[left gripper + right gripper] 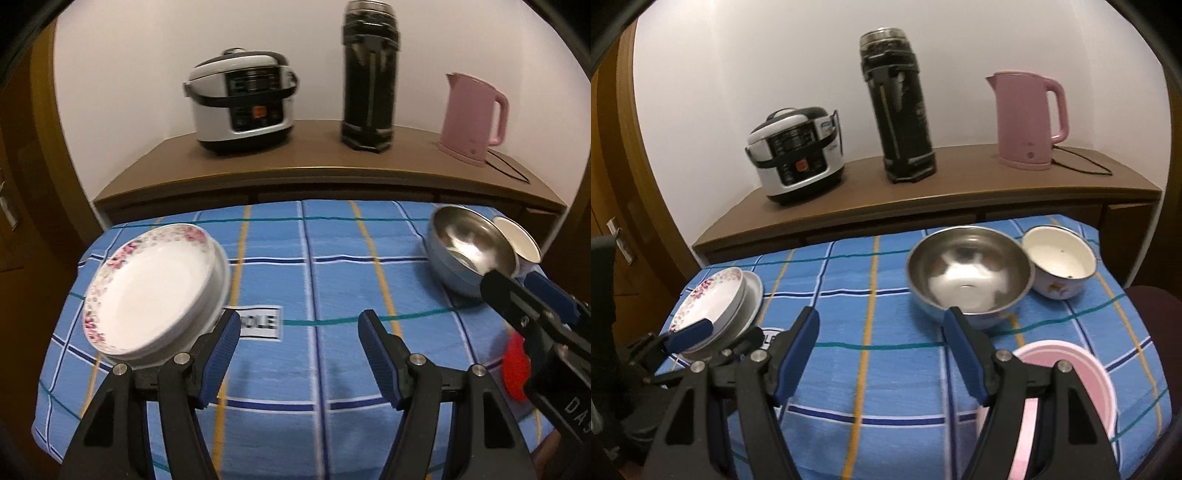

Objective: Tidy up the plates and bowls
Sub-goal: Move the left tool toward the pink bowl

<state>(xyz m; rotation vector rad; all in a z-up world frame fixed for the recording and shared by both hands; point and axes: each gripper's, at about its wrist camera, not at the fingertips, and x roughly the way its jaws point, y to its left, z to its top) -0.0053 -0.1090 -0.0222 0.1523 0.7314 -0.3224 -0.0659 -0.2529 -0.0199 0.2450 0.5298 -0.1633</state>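
Observation:
A floral-rimmed plate [151, 284] sits stacked on white plates at the table's left; the stack also shows in the right wrist view [716, 302]. My left gripper [297, 328] is open and empty, just right of the stack. A steel bowl [969, 275] stands at the right, also in the left wrist view [469, 247], with a white enamel bowl [1060, 264] touching its right side. A pink bowl [1071, 373] lies near the front right. My right gripper [881, 328] is open and empty, its right finger in front of the steel bowl's near rim.
The table has a blue checked cloth [332, 280]. Behind it a wooden sideboard [923, 192] carries a rice cooker [242, 99], a black thermos [369, 77] and a pink kettle [474, 118]. A red object [515, 369] lies at the right.

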